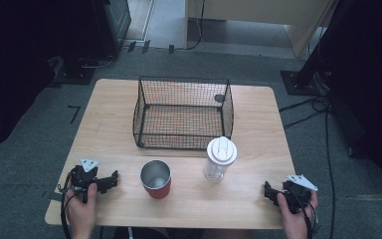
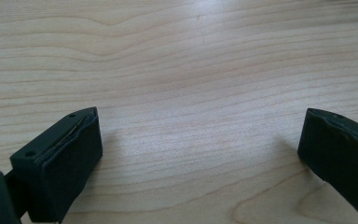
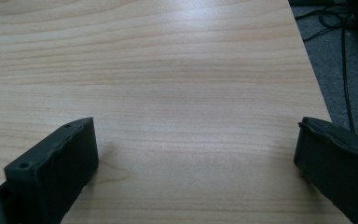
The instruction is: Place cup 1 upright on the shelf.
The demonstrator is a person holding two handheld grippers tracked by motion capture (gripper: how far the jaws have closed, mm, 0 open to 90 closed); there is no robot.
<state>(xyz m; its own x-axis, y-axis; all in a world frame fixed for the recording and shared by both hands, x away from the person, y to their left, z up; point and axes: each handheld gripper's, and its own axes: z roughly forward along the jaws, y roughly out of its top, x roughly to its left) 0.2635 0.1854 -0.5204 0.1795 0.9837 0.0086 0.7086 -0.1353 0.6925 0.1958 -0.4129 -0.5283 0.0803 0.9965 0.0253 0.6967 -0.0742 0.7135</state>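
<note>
Your left gripper (image 1: 110, 180) rests on the near left part of the light wooden table (image 1: 114, 129), held in your left hand (image 1: 82, 209). In the left gripper view its two black jaws stand wide apart with nothing but bare wood grain between them; it has hold of nothing.

Your right gripper (image 1: 268, 190) sits at the near right corner of the table, in your right hand (image 1: 294, 215). In the right gripper view its jaws are likewise spread wide over bare wood and grip nothing. Past the right-hand jaw in that view the table's edge gives way to grey carpet floor (image 3: 354, 70) with black cables (image 3: 342, 28) lying on it.

The red cup with the open steel-coloured inside (image 1: 155, 179) stands upright near your left gripper, just off its jaw tips toward the table's middle, not touching it. The clear plastic bottle with the white flip lid (image 1: 221, 158) stands upright farther along, between the cup and your right gripper, well apart from that gripper and a little farther out on the table. Beyond both, away from you, the black wire-mesh basket (image 1: 140, 112) sits on the middle of the table; the bottle is just beside its near right corner.
</note>
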